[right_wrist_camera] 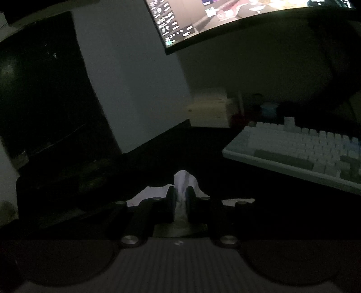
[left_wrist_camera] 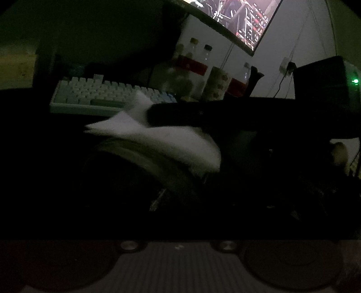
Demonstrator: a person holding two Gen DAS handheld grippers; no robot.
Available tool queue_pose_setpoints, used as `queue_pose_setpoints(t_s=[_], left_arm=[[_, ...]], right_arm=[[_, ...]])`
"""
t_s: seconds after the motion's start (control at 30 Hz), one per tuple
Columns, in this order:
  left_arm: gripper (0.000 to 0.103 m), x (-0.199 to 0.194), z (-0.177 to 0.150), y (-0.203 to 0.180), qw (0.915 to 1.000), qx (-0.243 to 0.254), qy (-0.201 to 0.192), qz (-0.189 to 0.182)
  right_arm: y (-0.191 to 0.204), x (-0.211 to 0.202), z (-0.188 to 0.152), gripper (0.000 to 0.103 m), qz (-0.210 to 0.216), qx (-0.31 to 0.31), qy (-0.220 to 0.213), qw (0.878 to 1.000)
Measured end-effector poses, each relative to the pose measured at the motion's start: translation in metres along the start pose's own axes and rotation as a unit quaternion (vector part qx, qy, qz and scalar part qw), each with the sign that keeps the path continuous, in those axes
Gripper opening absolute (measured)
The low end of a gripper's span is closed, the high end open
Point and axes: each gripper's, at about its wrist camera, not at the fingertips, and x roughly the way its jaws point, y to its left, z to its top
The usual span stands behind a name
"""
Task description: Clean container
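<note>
Darkness swallows most of the worktop [right_wrist_camera: 203, 144]; only pale things stand out. The right fingers [right_wrist_camera: 170, 199] are clenched on a white cloth [right_wrist_camera: 183, 180], a crumpled tuft of it poking up past their tips and more of it spreading out flat below them.

From the left wrist view, the same cloth [left_wrist_camera: 158, 137] drapes over the far rim of the container [left_wrist_camera: 158, 166], a round, dark vessel of which only a curved band of rim catches any light. The right gripper reaches in from the right as a black bar, its tip at the cloth's upper fold. The container sits in the middle of the worktop, on the near side of the keyboard [left_wrist_camera: 101, 94] (whether it rests on the surface or is lifted, I cannot tell).

The left fingers are lost in the dark, so I cannot tell whether they are released or grasping anything.

Toward the back edge stand a few bottles [left_wrist_camera: 194, 58] with red labels against the wall, beside a patterned cup [left_wrist_camera: 217, 83]. A lit monitor [left_wrist_camera: 237, 20] hangs above them. In the right wrist view a tall black box [right_wrist_camera: 45, 90] fills the left side, and a pale box [right_wrist_camera: 209, 110] sits at the back edge.
</note>
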Motion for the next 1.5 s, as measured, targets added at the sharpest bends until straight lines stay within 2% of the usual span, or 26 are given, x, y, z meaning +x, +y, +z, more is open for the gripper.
queue_pose_setpoints(t_s=[0.2, 0.3, 0.37, 0.43, 0.5, 0.6, 0.73, 0.9, 0.93, 1.0, 1.03, 1.13, 1.17, 1.27, 1.33, 1.37, 1.4, 1.47, 1.5], left_arm=[[0.054, -0.003, -0.002, 0.001, 1.0, 0.004, -0.001, 0.0], [0.054, -0.006, -0.003, 0.003, 1.0, 0.005, -0.003, -0.002], [0.054, -0.006, -0.004, 0.003, 1.0, 0.007, -0.004, -0.003], [0.055, -0.005, -0.002, 0.003, 1.0, 0.006, -0.002, -0.004], [0.055, -0.005, 0.0, 0.004, 1.0, -0.002, 0.003, -0.006], [0.056, -0.004, 0.006, 0.006, 0.9996, -0.024, 0.016, -0.002], [0.057, -0.006, 0.012, 0.003, 0.9996, -0.016, 0.022, 0.012], [0.057, -0.007, 0.012, 0.005, 0.9997, -0.019, 0.011, 0.008], [0.056, -0.007, 0.011, 0.005, 0.9998, -0.019, 0.007, 0.006], [0.031, -0.007, 0.01, 0.005, 0.9996, -0.018, -0.001, -0.02], [0.014, -0.007, 0.01, 0.004, 0.9988, -0.022, -0.006, -0.043], [0.006, -0.01, 0.011, -0.001, 0.9974, -0.022, -0.028, -0.063], [0.004, -0.01, 0.011, 0.002, 0.9958, -0.036, -0.033, -0.078], [0.006, -0.012, 0.014, 0.008, 0.9882, -0.08, -0.048, -0.121], [0.006, -0.011, 0.014, 0.012, 0.9835, -0.106, -0.049, -0.138], [0.007, -0.012, 0.013, 0.013, 0.9834, -0.112, -0.056, -0.132], [0.009, -0.014, 0.012, 0.01, 0.9871, -0.097, -0.061, -0.111], [0.024, -0.018, 0.011, 0.003, 0.9929, -0.066, -0.072, -0.068], [0.025, -0.019, 0.009, -0.001, 0.9947, -0.048, -0.072, -0.055]], right_arm=[[-0.031, -0.007, 0.001, 0.012, -0.074, 0.034, -0.008, 0.997], [-0.039, -0.011, 0.001, 0.012, -0.095, 0.054, -0.009, 0.994], [-0.031, -0.01, 0.001, 0.013, -0.093, 0.047, -0.01, 0.994], [-0.02, -0.008, 0.002, 0.013, -0.074, 0.034, -0.01, 0.997], [-0.008, -0.005, 0.002, 0.013, -0.058, 0.019, -0.008, 0.998], [0.002, 0.0, 0.003, 0.013, -0.056, 0.007, -0.005, 0.998], [-0.001, 0.002, 0.005, 0.013, -0.05, 0.016, -0.003, 0.999], [-0.007, 0.001, 0.007, 0.013, -0.061, 0.018, 0.0, 0.998], [-0.009, 0.001, 0.007, 0.013, -0.064, 0.02, 0.0, 0.998], [-0.011, -0.001, 0.008, 0.013, -0.068, 0.025, -0.001, 0.997], [-0.012, -0.003, 0.008, 0.013, -0.067, 0.027, -0.001, 0.997], [-0.014, -0.006, 0.007, 0.013, -0.063, 0.031, -0.002, 0.998], [-0.014, -0.007, 0.007, 0.013, -0.062, 0.033, -0.001, 0.998], [-0.016, -0.008, 0.005, 0.012, -0.059, 0.038, 0.005, 0.998], [-0.017, -0.009, 0.004, 0.013, -0.06, 0.035, 0.005, 0.998], [-0.016, -0.009, 0.004, 0.013, -0.06, 0.034, 0.004, 0.998], [-0.016, -0.009, 0.004, 0.013, -0.062, 0.034, 0.003, 0.997], [-0.015, -0.009, 0.002, 0.013, -0.066, 0.029, 0.0, 0.997], [-0.015, -0.009, 0.001, 0.013, -0.069, 0.028, -0.001, 0.997]])
